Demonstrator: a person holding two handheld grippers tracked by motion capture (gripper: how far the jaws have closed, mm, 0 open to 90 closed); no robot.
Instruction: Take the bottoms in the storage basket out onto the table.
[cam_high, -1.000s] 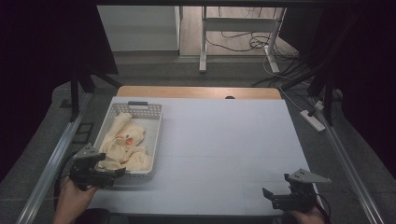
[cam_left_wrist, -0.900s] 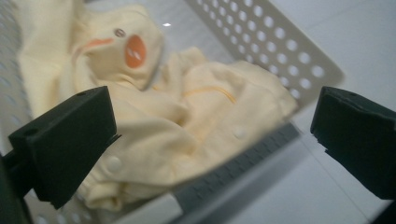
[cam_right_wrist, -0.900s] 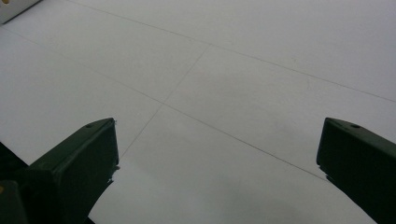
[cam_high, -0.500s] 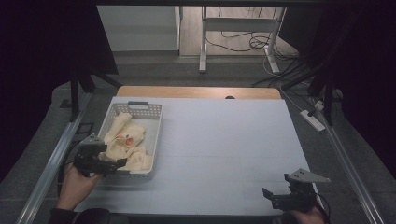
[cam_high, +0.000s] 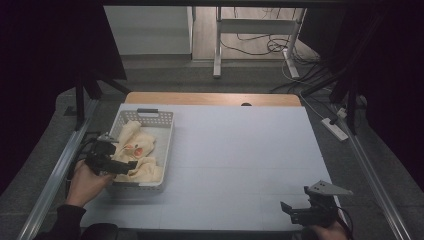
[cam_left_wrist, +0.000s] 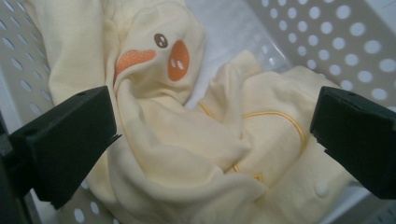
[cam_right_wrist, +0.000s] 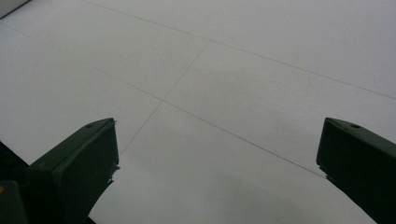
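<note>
Firstly, from the high view, a pale grey perforated plastic basket stands on the left part of the white table. Inside it lies a crumpled pale yellow cloth garment with orange marks. The left gripper is held by the person's left hand at the near left corner of the basket, and its black jaws reach over the rim, just above the garment. The right gripper is at the near right edge of the table, well apart from the basket, with a grey three-cornered plate on its top.

Next, in the left gripper view, the left gripper has its two black jaws spread wide, one at each side of the picture. Between them lies the yellow garment, with two orange patches and a small brown dot on the upper fold, and a thin orange line of piping on the right fold. The jaws do not close on the cloth. The holed wall of the basket is seen behind it.

Finally, in the right gripper view, the right gripper is also wide apart and holds nothing. Between its jaws is bare white table with thin seam lines.
</note>
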